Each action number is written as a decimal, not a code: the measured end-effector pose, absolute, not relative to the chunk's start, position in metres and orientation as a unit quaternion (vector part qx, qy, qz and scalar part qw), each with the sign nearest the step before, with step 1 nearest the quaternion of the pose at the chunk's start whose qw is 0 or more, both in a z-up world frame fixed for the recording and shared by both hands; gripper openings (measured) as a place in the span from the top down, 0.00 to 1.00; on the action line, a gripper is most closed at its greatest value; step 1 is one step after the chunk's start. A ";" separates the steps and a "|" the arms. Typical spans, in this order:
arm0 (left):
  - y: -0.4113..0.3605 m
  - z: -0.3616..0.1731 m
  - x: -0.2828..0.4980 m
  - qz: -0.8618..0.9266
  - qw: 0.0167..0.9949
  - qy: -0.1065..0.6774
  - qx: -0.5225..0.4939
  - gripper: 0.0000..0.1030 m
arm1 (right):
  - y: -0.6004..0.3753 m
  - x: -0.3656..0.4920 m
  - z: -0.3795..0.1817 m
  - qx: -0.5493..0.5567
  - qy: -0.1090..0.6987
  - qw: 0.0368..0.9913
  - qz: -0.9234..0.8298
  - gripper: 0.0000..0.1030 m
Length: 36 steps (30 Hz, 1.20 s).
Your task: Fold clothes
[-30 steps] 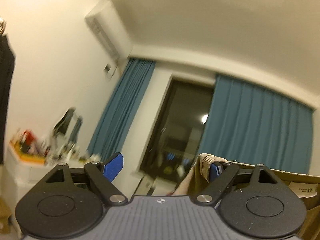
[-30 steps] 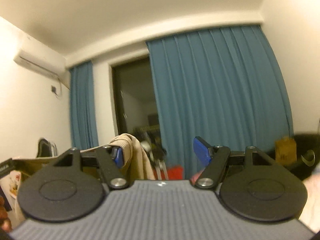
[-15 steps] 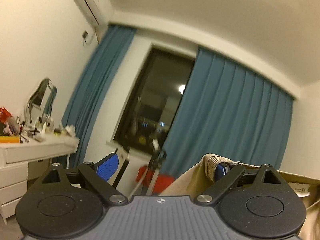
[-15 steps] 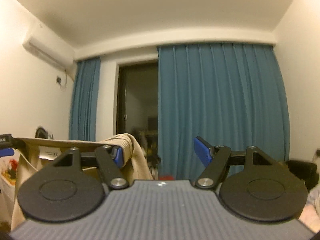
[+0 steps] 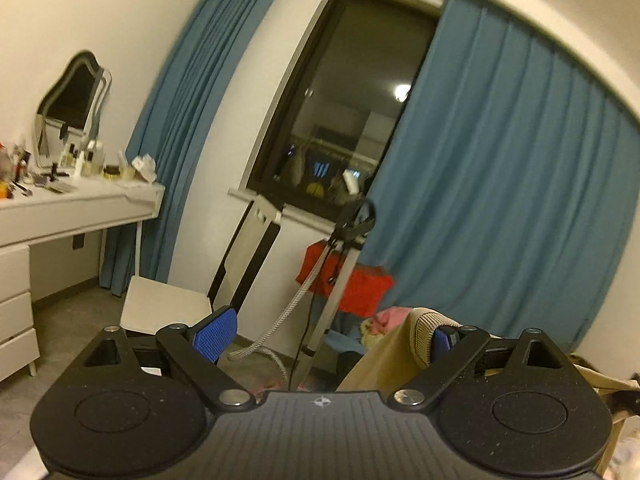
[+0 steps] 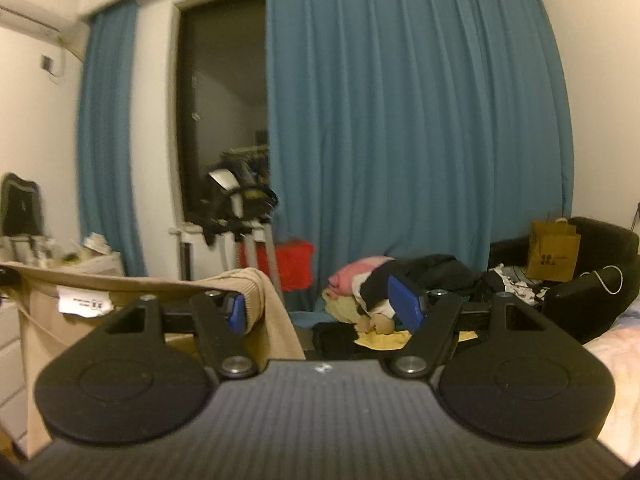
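Observation:
A tan garment with a ribbed hem point(image 5: 424, 326) hangs stretched between my two grippers. In the left wrist view its hem is hooked over the right finger, and the cloth drops below it. My left gripper point(image 5: 330, 334) stands wide open with nothing pressed between the blue pads. In the right wrist view the same tan garment point(image 6: 272, 320) drapes over the left finger. Its white label point(image 6: 84, 306) shows on the taut stretch running left. My right gripper point(image 6: 320, 306) is open too, and its right pad is bare.
A white desk point(image 5: 80, 204) with a mirror and bottles stands at the left, a white chair point(image 5: 160, 308) beside it. A tripod point(image 5: 336, 264) and a red box point(image 5: 348, 280) stand before blue curtains. Piled clothes point(image 6: 360, 280), a black armchair point(image 6: 592, 280) and a bed edge point(image 6: 616, 360) lie ahead and right.
Both views have swung down from the ceiling to the room's floor level. The tan garment stays hooked on the same fingers. The left jaws stand slightly wider.

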<state>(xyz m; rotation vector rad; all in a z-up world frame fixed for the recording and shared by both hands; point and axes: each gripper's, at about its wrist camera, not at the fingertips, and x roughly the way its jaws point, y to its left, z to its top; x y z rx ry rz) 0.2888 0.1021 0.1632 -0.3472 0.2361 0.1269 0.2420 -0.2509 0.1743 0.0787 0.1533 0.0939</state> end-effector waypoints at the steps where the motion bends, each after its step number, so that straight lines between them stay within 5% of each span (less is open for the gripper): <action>1: 0.107 0.151 0.323 0.065 0.976 0.125 -0.167 0.08 | -0.246 0.271 0.159 0.037 0.086 0.995 0.039 0.31; 12: 0.106 -0.082 0.563 0.034 0.930 0.357 -0.086 0.08 | -0.215 0.486 -0.055 -0.049 0.299 0.953 0.020 0.32; 19: 0.079 -0.107 0.574 -0.047 0.900 0.433 -0.004 0.04 | -0.191 0.486 -0.076 -0.101 0.375 0.911 0.138 0.32; 27: 0.052 -0.061 0.471 -0.021 0.936 0.351 0.004 0.02 | -0.197 0.394 -0.027 -0.028 0.319 0.934 0.159 0.32; 36: 0.034 -0.004 0.248 -0.012 0.962 0.263 -0.070 0.02 | -0.217 0.214 0.010 0.052 0.235 0.958 0.158 0.31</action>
